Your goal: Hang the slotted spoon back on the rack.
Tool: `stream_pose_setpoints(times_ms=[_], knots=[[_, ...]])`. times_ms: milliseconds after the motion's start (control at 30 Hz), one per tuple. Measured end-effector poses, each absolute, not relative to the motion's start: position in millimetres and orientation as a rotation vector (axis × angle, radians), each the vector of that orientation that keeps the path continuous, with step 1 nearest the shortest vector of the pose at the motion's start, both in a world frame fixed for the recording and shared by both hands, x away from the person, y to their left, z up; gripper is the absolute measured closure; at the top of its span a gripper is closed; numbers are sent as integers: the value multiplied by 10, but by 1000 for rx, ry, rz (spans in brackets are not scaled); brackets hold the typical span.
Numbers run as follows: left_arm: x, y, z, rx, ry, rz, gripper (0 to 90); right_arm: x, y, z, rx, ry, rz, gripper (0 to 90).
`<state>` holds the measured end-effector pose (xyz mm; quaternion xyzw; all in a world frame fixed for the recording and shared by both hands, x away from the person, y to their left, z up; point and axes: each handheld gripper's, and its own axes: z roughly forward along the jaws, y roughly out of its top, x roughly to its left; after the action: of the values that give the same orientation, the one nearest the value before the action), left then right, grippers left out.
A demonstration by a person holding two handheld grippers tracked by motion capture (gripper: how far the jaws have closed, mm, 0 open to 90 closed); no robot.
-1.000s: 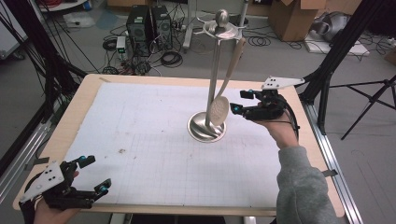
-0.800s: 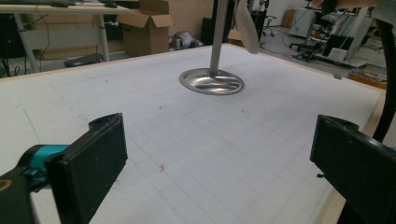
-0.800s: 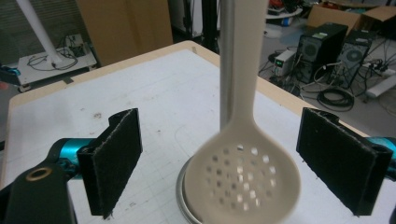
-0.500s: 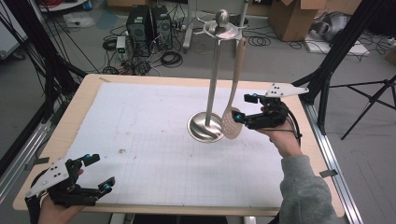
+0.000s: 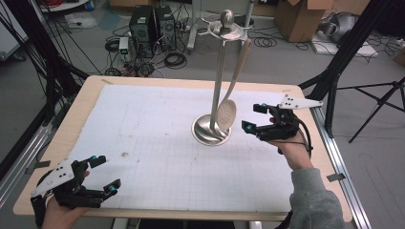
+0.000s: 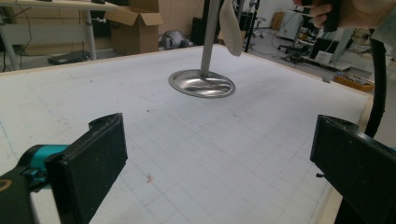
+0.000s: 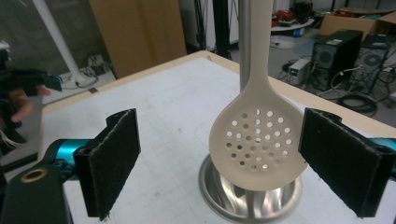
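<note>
High view | slotted spoon (image 5: pixel 228 114) hangs on stand (image 5: pixel 217 86) | both hand-held grippers gape, empty

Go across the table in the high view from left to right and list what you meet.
Left tongs → metal stand → slotted spoon hanging from the stand → right tongs.

Wooden table (image 5: pixel 81 109) carrying a white grid mat (image 5: pixel 157 124), mat lying flat and covering most of the top. Small brown stain (image 5: pixel 125 154) showing on the mat near the front left. Two black computer towers (image 5: pixel 153 24) standing on the floor beyond the far edge, cables (image 5: pixel 174 59) coiling beside them. Cardboard box (image 5: pixel 298 19) sitting far right. Black tripod (image 5: pixel 377 95) standing right of the table.
</note>
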<state>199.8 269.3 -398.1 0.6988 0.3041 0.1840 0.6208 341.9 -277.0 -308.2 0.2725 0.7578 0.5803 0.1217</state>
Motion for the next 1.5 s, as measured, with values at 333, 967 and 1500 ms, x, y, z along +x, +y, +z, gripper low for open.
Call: stream_pose_setpoints(times_ms=[333, 967, 1500], knots=[[2007, 2651, -3951, 1601, 673, 427, 42, 3299, -2864, -3247, 802, 2217, 1669, 117], [2083, 2645, -3981, 1610, 685, 454, 42, 2976, -3140, -3429, 818, 2150, 1678, 117], [2136, 2637, -4003, 1612, 697, 451, 42, 2748, -3337, -3688, 853, 2097, 1667, 118]])
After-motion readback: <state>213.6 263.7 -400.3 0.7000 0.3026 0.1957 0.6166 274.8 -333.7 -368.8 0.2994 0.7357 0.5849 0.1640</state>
